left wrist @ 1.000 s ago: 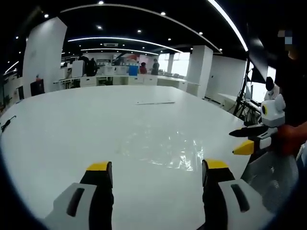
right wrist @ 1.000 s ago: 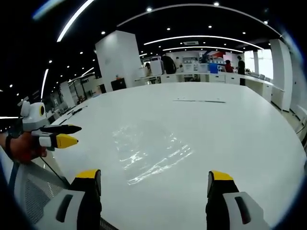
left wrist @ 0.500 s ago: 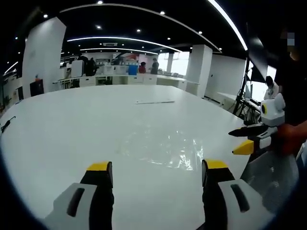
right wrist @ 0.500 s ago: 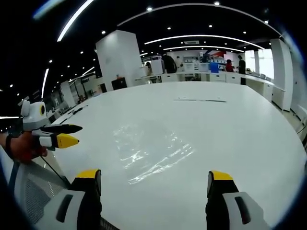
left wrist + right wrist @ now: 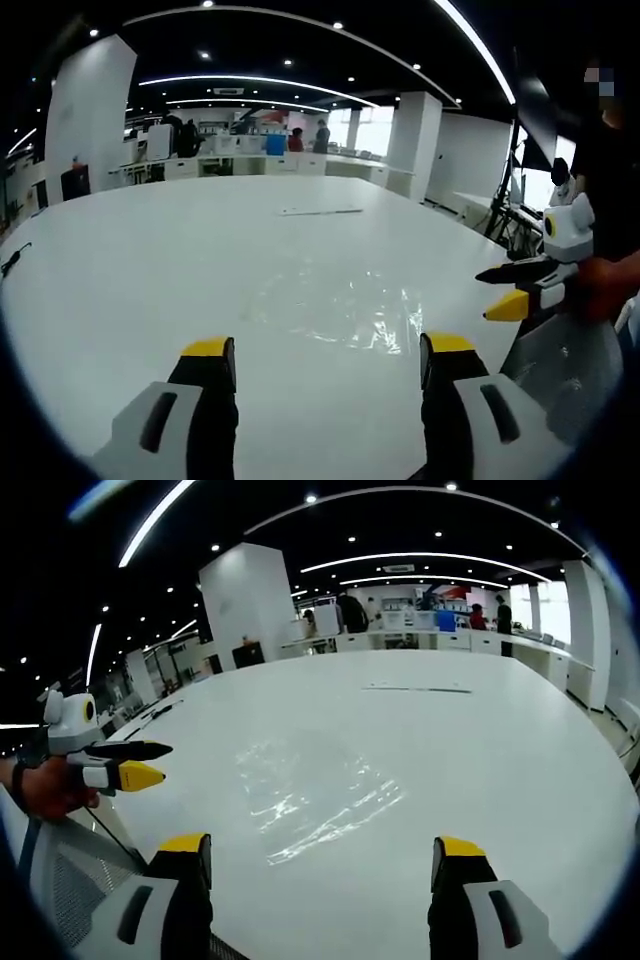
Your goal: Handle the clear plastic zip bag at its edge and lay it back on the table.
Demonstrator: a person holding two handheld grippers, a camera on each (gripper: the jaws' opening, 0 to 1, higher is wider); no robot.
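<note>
Clear plastic zip bag (image 5: 335, 305) (image 5: 315, 790) lies flat on the white table (image 5: 150, 260), just ahead of both hand-held grippers, left (image 5: 325, 360) and right (image 5: 325, 860), each wide open and empty.

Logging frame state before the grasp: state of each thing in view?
clear plastic zip bag: flat on the table, untouched
left gripper: open, empty, short of the bag
right gripper: open, empty, short of the bag
thin strip: lying flat at the far side of the table
</note>
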